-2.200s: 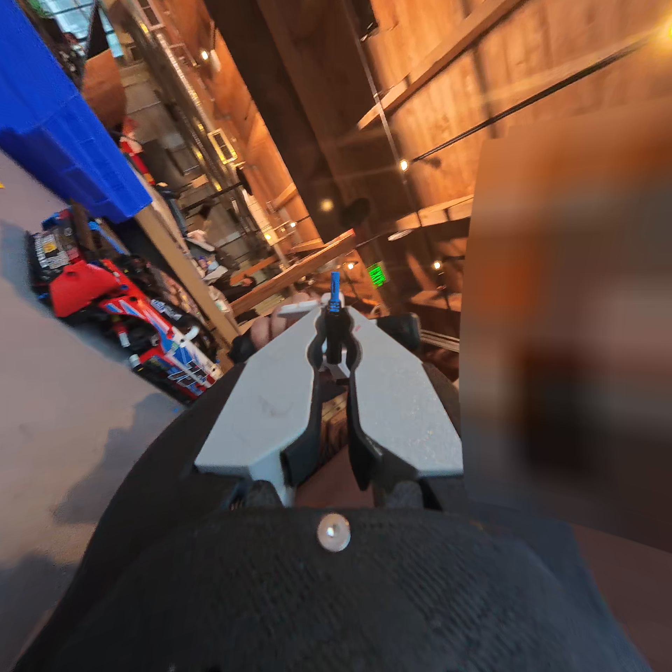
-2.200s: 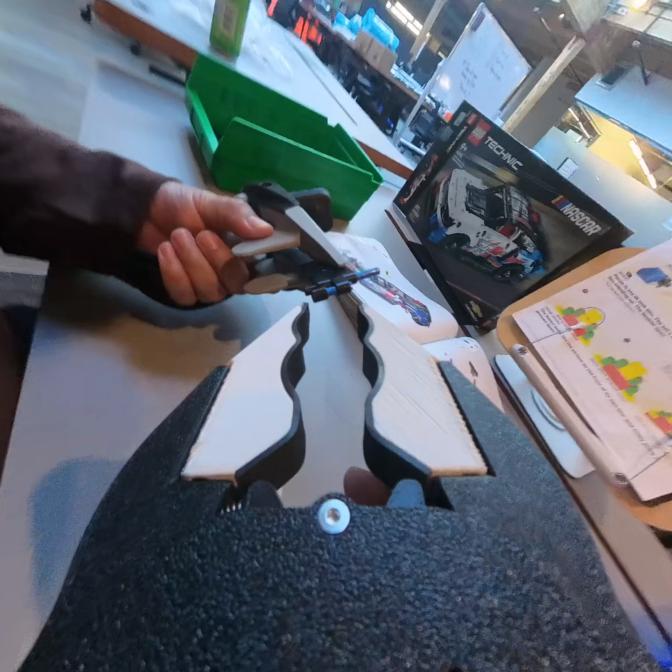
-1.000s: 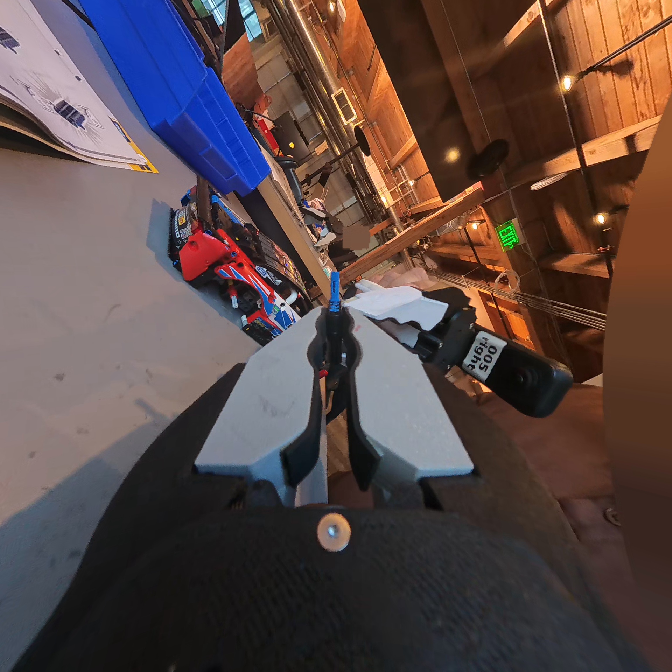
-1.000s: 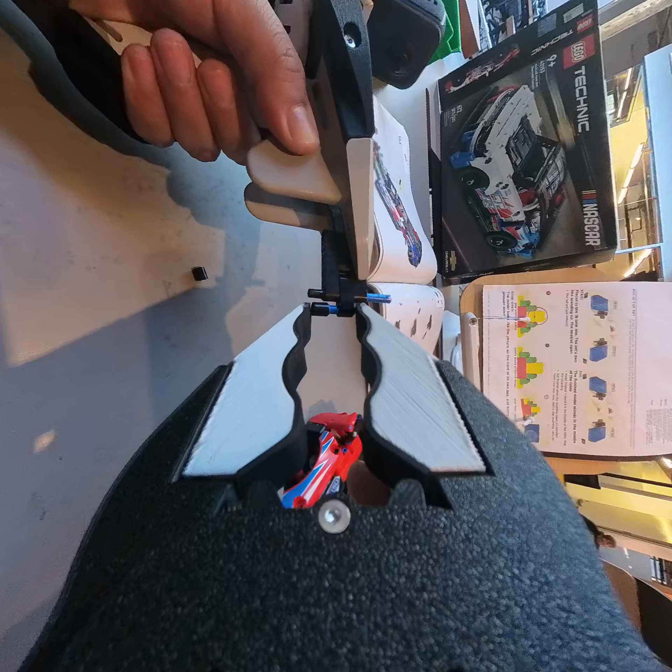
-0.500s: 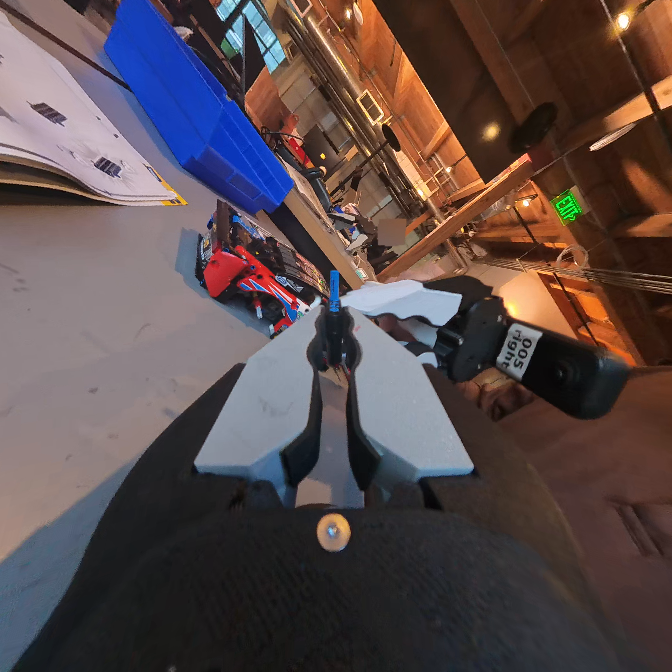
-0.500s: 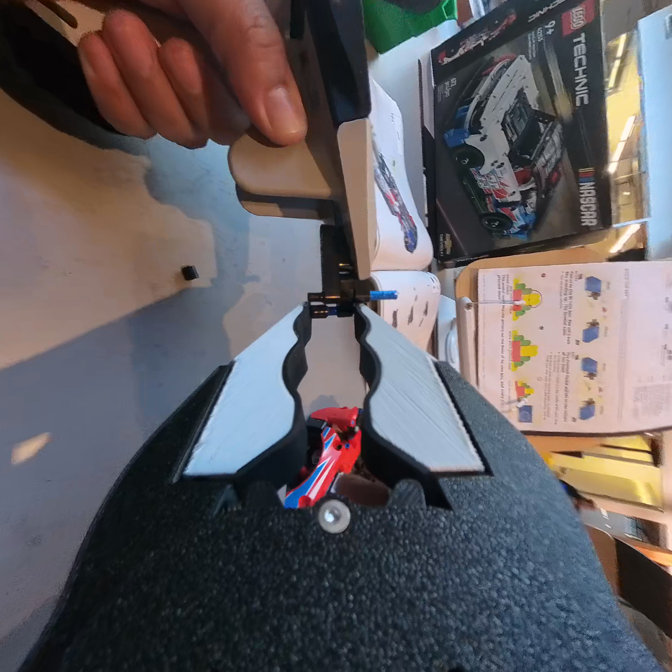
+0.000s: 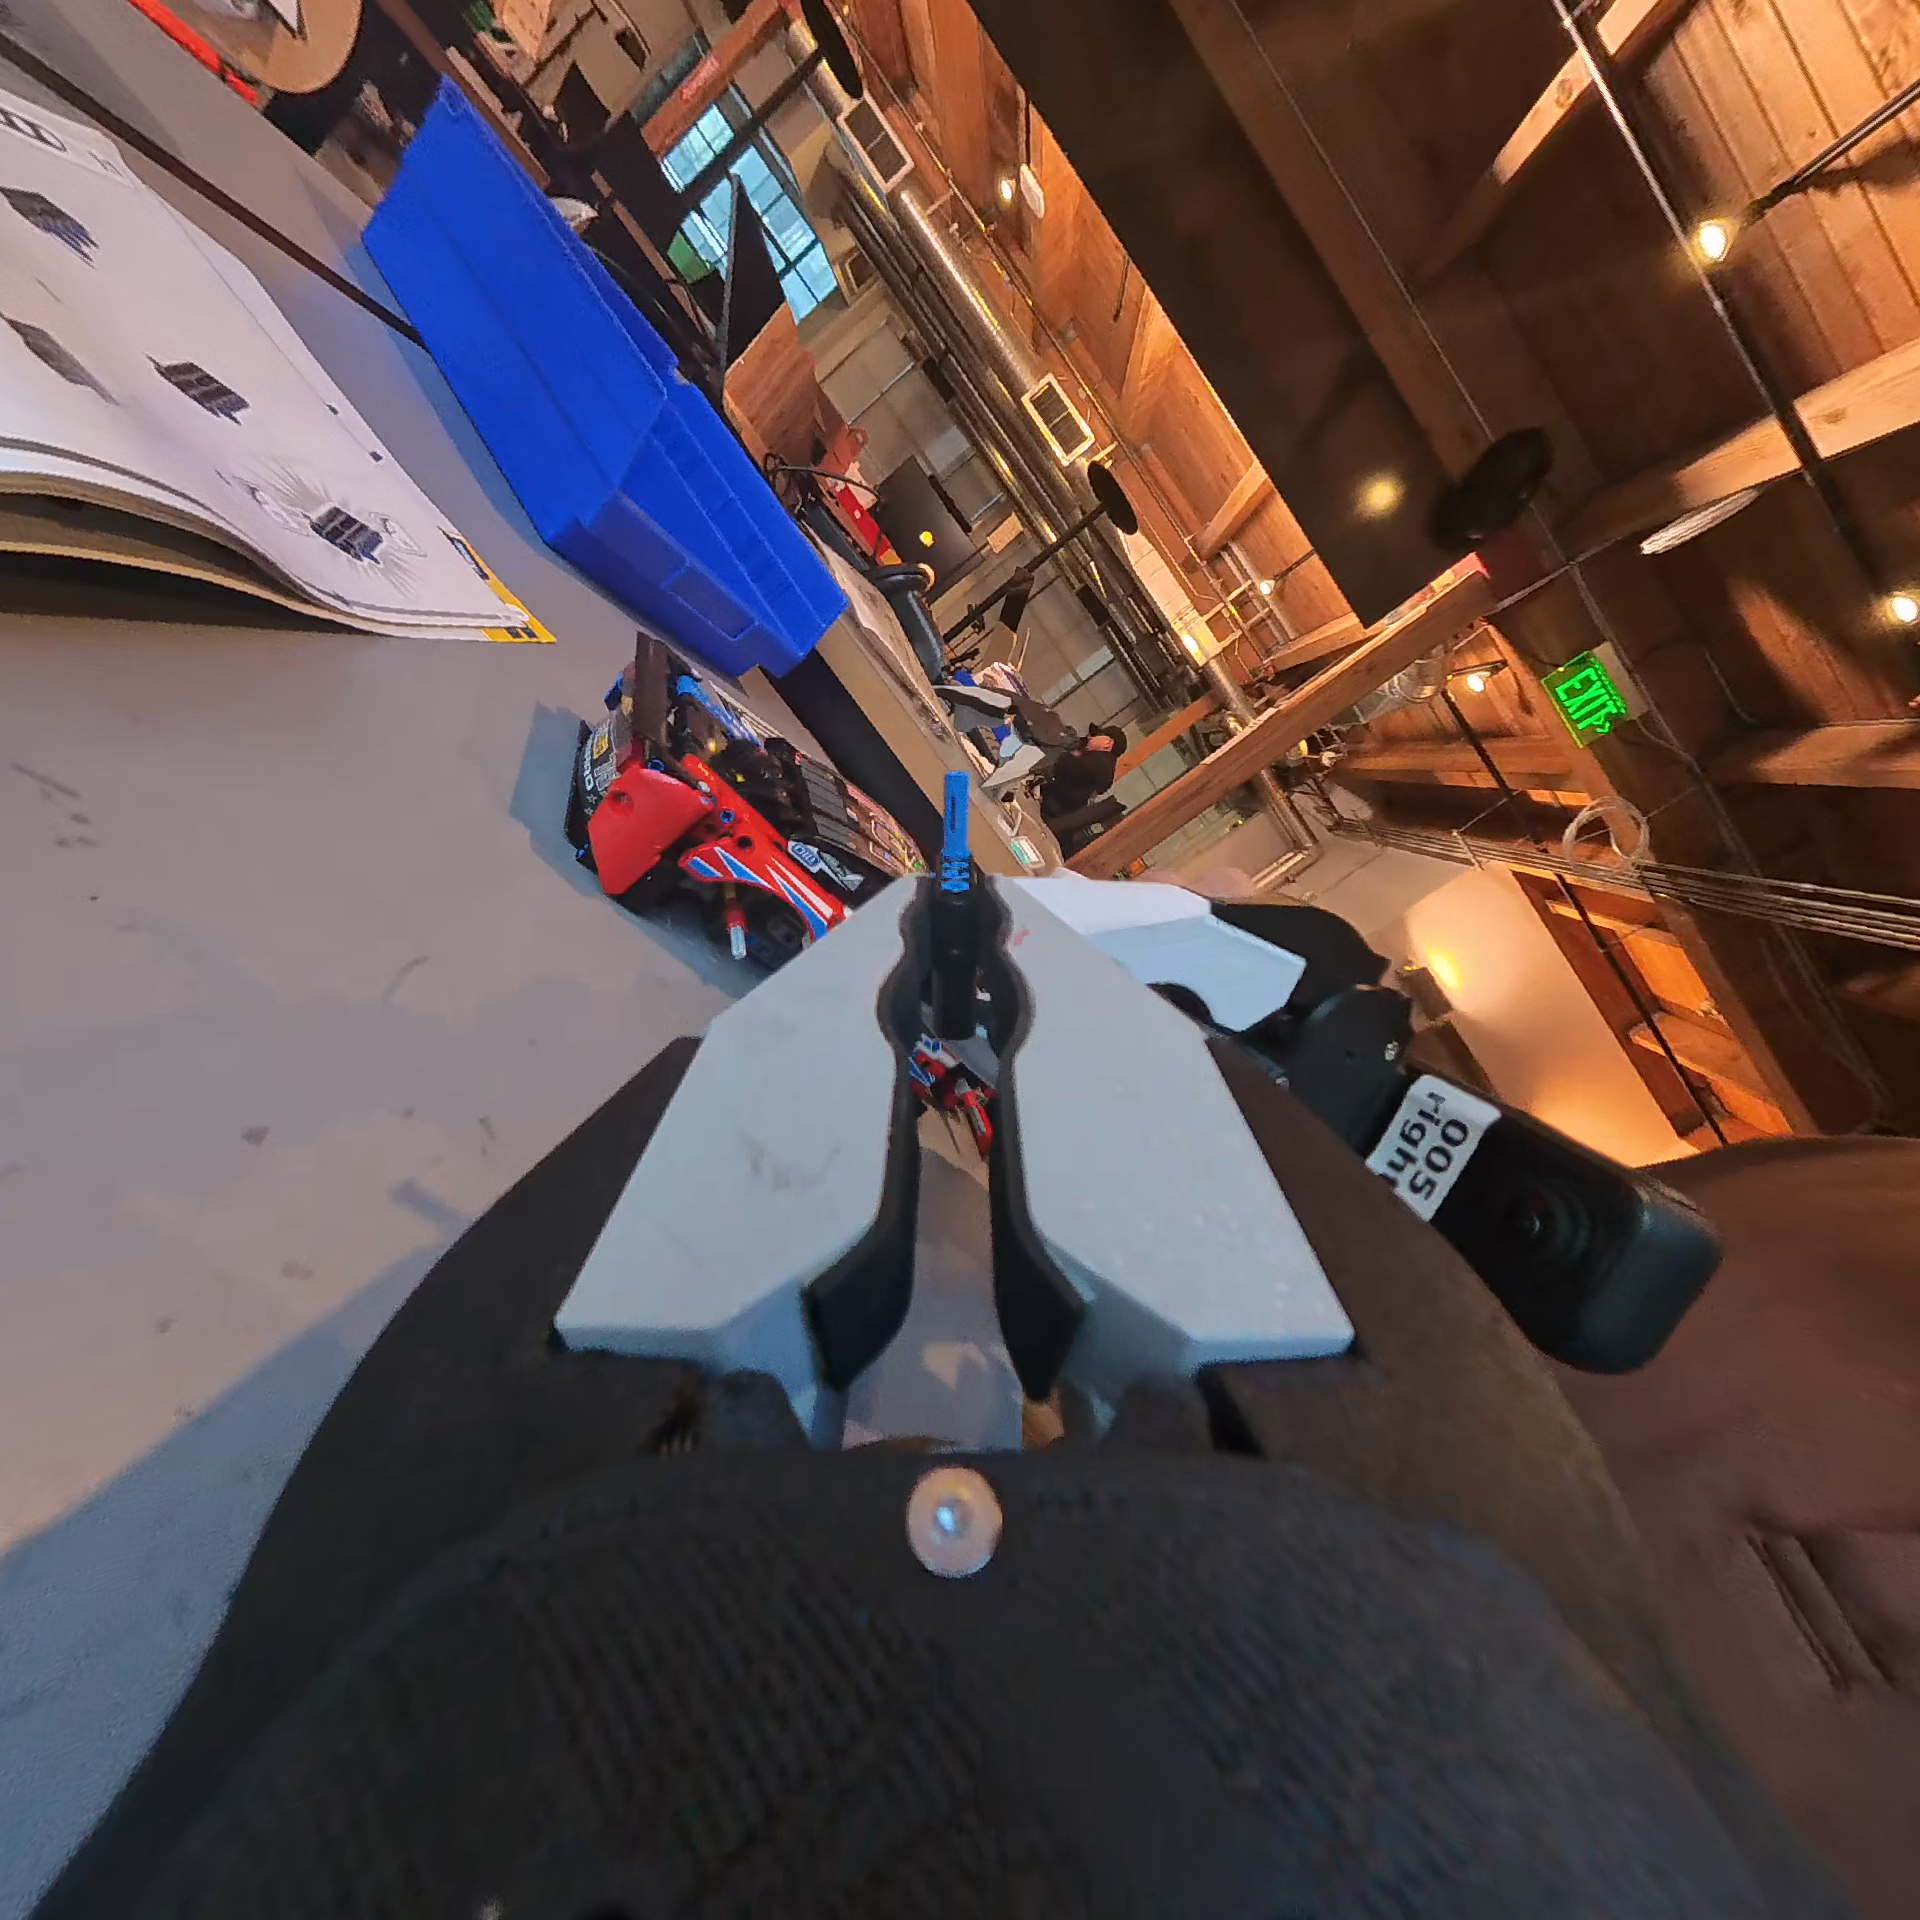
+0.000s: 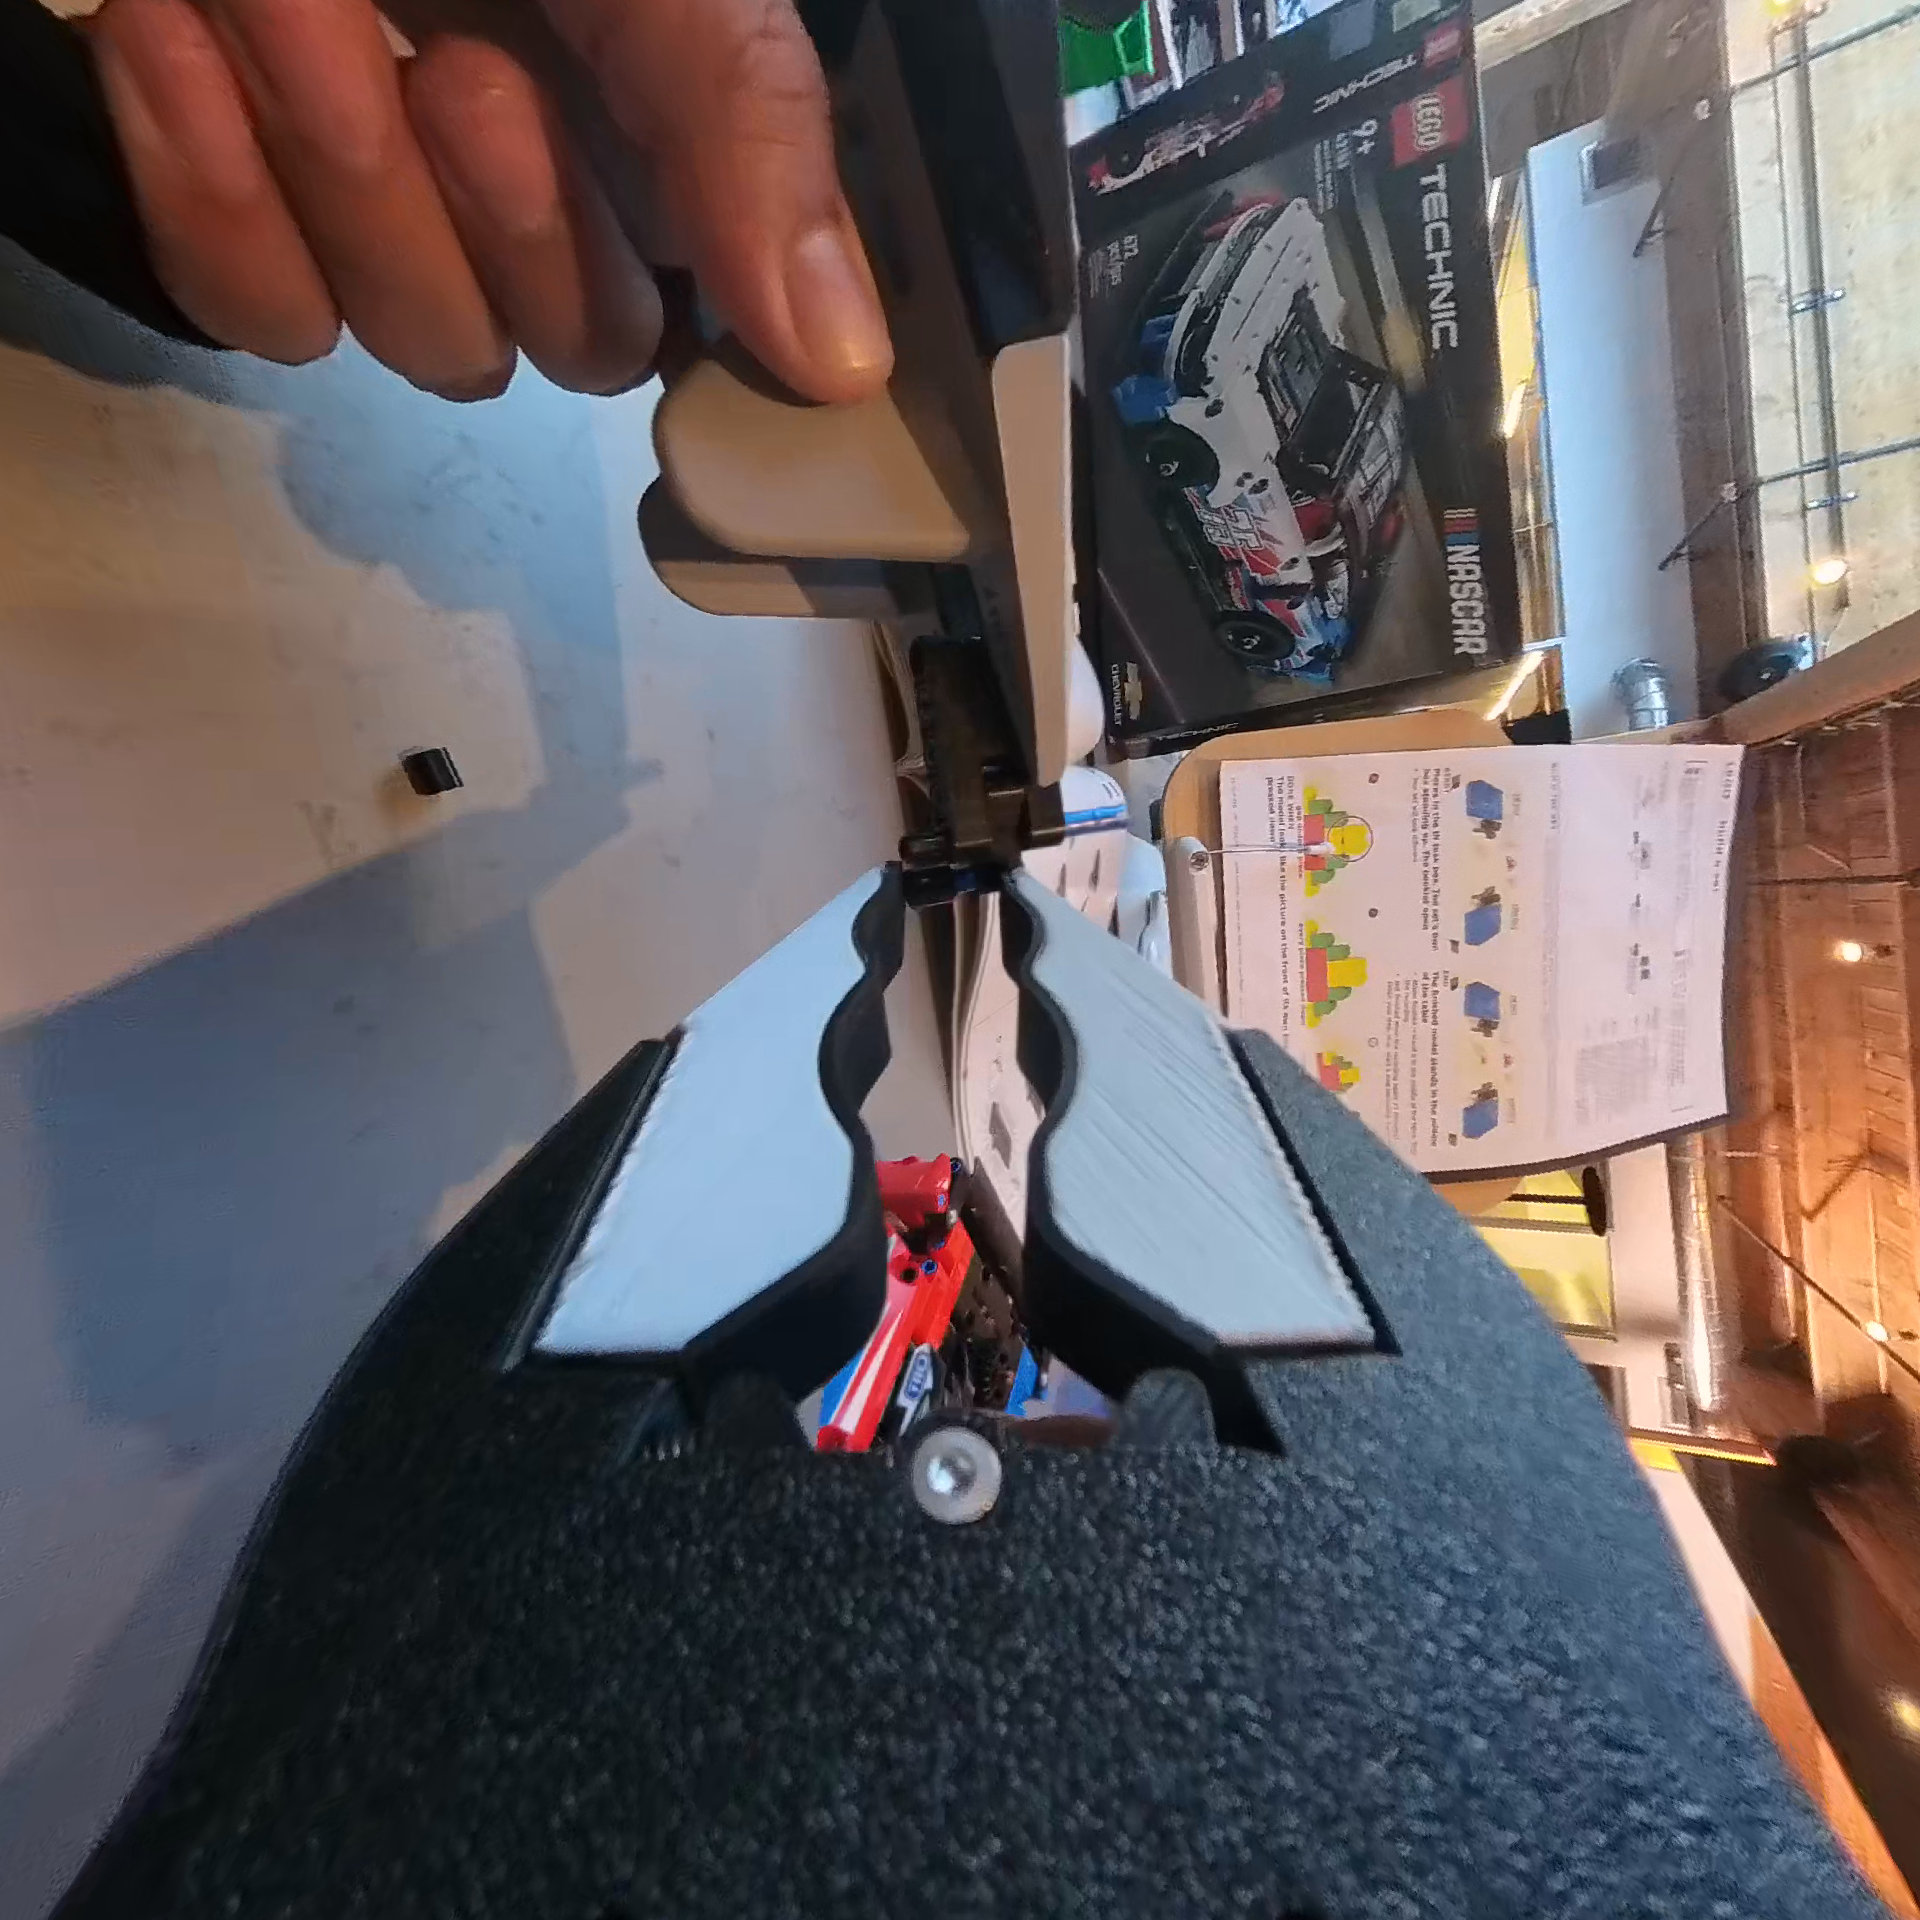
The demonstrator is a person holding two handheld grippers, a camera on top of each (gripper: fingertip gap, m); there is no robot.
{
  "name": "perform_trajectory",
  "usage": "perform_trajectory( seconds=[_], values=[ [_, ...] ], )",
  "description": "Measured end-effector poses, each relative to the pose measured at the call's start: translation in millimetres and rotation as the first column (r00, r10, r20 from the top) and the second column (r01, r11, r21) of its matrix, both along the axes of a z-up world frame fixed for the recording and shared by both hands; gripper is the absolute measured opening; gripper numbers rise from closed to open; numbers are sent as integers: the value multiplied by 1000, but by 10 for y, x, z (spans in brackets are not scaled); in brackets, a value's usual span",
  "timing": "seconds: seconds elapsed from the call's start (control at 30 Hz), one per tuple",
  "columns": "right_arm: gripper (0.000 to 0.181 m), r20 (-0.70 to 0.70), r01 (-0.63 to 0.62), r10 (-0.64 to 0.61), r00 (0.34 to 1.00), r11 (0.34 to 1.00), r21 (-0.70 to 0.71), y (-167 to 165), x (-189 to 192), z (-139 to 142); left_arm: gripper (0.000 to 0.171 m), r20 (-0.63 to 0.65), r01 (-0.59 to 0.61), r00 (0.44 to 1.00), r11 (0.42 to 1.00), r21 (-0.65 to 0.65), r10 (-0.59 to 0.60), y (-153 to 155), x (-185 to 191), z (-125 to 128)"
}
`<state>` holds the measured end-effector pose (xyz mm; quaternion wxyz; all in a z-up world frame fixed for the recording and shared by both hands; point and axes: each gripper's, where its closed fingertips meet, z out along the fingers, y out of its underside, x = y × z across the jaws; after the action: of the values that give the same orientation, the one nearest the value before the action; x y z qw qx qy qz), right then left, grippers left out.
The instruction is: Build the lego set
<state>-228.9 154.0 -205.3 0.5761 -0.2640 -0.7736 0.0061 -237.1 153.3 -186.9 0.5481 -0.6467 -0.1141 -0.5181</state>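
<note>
In the left wrist view, the left hand-held gripper was seen clenched on a small black Technic piece carrying a blue pin that projected past the fingertips. Compared with two seconds earlier, the view had been swung down from the ceiling toward the grey tabletop, so the red Lego car, the blue bin and an open instruction booklet were brought into frame. The car was seen well apart from the bin, with bare tabletop on its near side.

In the right wrist view, the right hand-held gripper had been brought from well apart up to the held piece; its fingertips were set on either side of the piece's lower end, but an actual grip could not be confirmed. A hand-over or a pin adjustment was judged to be in progress. A loose black element lay on open tabletop to the left. The Lego box and a printed sheet crowded the right side.
</note>
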Motion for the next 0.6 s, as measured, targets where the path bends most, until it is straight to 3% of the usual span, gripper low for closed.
perform_trajectory(
  seconds=[0.6],
  values=[
    [21, 62, -77, 81, 995, 995, -68, -68, 55, -62, 5, 37, 134, 990, 991, -17, -134, -50, 69, -72]
  ],
)
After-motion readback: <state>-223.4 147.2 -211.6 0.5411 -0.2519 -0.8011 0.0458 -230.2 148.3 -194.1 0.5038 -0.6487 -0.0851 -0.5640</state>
